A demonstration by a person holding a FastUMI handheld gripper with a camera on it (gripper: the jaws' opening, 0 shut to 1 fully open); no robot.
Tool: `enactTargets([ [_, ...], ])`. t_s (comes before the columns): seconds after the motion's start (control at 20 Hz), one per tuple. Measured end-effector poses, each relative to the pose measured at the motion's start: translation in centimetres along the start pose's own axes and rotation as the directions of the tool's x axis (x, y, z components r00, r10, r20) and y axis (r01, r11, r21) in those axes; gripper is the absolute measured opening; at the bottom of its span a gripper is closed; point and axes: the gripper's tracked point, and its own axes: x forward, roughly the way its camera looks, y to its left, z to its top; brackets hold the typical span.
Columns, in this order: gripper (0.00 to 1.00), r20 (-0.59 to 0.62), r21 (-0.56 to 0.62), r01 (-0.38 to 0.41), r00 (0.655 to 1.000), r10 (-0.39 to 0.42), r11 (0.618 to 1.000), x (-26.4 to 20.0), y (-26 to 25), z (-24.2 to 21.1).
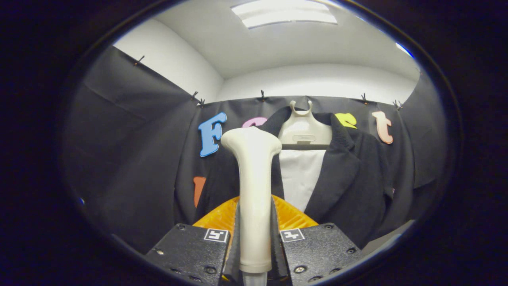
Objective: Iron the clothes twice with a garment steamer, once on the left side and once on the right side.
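The dark, coarse-weave suit jacket [349, 171] occupies the centre and right of the frame, hung on a pale cream plastic hanger form [303, 129] in front of the black cloth booth wall [127, 151]; its lapels fall open over a white panel [300, 174] at the chest. The wall cloth is clipped along its top edge, with plain white wall and a ceiling light panel [283, 14] in the upper part of the frame. In the lower centre stands the cream-coloured plastic garment steamer [254, 190], upright, its flared head level with the jacket's collar and overlapping the lapel that lies left of the white panel. The gripper [254, 238] is closed on the steamer's handle — both fingers press its sides, low on the shaft. An orange ribbed part [291, 216] shows just behind the handle. Whether the head touches the fabric cannot be told. Judged risks: the grip sits low on a tall, smooth handle, so the head could rock or twist as it is drawn down the cloth; pressure on a loosely hung jacket could swing it on the hanger — leaving a pass incomplete; lingering in one spot could dampen the weave.
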Motion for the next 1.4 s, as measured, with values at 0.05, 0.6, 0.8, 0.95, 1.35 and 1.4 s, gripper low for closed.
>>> enactTargets([
  [0.05,0.34,-0.004,0.002,-0.001,1.000,0.001,1.000,-0.3,-0.1,-0.1],
  [0.6,0.34,-0.147,0.033,0.002,0.989,0.003,0.999,-4.2,-0.2,-6.0],
  [0.8,0.34,-0.200,0.028,-0.007,0.980,0.012,1.000,-6.3,0.5,-8.7],
  [0.95,0.34,-0.241,0.028,0.007,0.971,0.000,1.000,-7.9,0.5,-10.7],
  [1.35,0.34,-0.330,0.001,-0.029,0.944,0.028,1.000,-11.5,1.8,-15.3],
  [1.4,0.34,-0.351,0.005,-0.031,0.936,0.031,0.999,-12.0,1.9,-16.2],
])
